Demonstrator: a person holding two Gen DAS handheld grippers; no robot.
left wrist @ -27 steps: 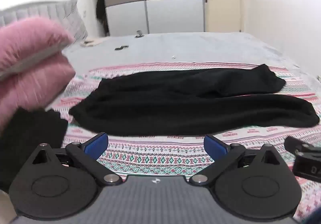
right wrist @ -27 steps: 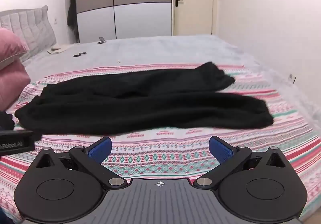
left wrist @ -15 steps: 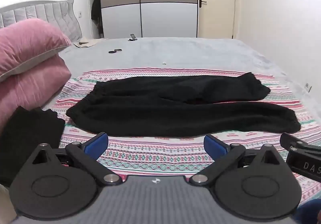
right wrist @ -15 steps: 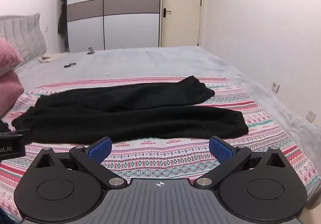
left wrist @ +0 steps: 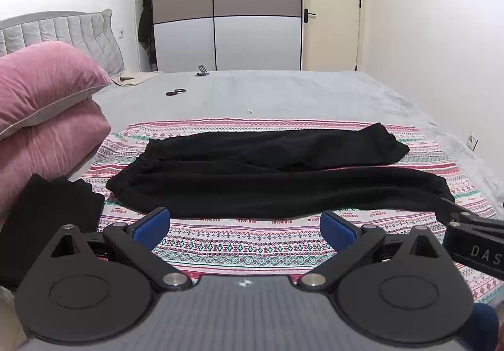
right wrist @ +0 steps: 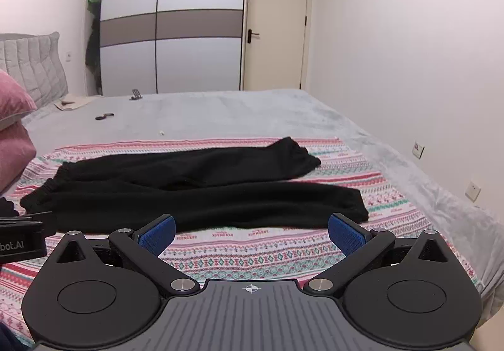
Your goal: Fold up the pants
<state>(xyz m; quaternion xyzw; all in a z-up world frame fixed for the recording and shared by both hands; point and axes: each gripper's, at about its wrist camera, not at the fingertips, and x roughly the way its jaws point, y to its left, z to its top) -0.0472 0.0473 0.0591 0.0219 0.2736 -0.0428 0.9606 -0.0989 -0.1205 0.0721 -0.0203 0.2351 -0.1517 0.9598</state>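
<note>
Black fleece pants (left wrist: pixel 277 178) lie flat on the striped patterned blanket (left wrist: pixel 252 244) across the bed, waistband to our left, both legs running right. We hold our left tongs (left wrist: pixel 244 225) and right tongs (right wrist: pixel 252 233) spread wide and empty, short of the near leg. Stacked pink pillows (left wrist: pixel 44 111) and a folded black cloth (left wrist: pixel 47 218) crowd the left, partly cut off.

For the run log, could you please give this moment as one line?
pants: flat, unfolded | left gripper: open | right gripper: open | contact: none
</note>
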